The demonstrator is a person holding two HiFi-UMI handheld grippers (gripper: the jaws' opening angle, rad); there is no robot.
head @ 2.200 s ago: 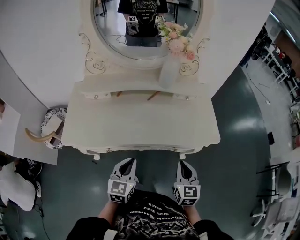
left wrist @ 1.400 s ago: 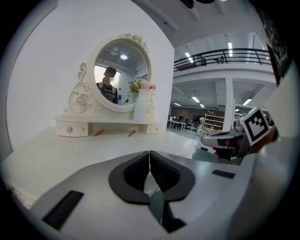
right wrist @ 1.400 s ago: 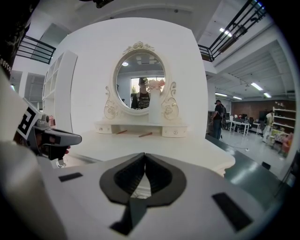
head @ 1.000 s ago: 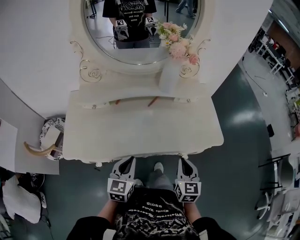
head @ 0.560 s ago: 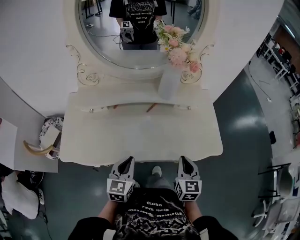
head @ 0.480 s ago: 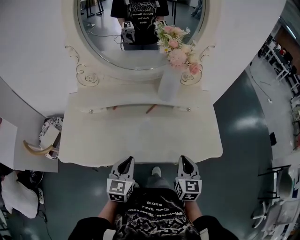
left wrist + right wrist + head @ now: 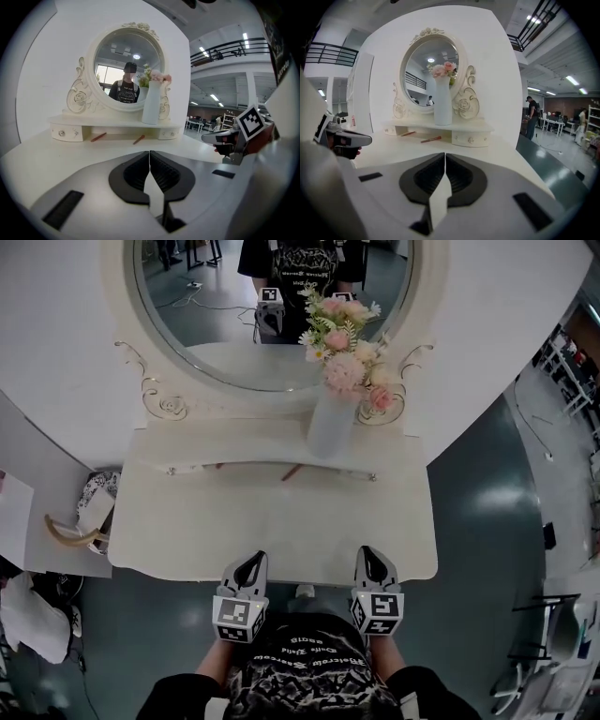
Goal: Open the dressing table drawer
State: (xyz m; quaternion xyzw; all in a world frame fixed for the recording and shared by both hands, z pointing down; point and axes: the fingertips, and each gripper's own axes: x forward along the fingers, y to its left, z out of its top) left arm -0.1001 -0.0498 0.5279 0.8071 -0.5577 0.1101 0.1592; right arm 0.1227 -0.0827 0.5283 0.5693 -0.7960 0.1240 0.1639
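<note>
Head view: left gripper [image 7: 251, 563] and right gripper [image 7: 367, 559] sit side by side at the 6 o'clock edge of the dressing table [image 7: 187, 531]. Both have their jaws pressed together with nothing between. Only the gripper views show drawer fronts. There are two: left drawer [image 7: 63, 133] at 8 o'clock of the vase [image 7: 151, 104], right drawer [image 7: 166, 133] at 5 o'clock, both shut. Two red sticks [image 7: 98, 137] lie between them. One mirror [image 7: 216, 324], one vase.

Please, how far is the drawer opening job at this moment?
Done: nothing yet; the small drawers below the mirror look closed. In hand: left tool and right tool, both shut and empty, hover at the dressing table front edge. Remaining: grip a handle, pull.
</note>
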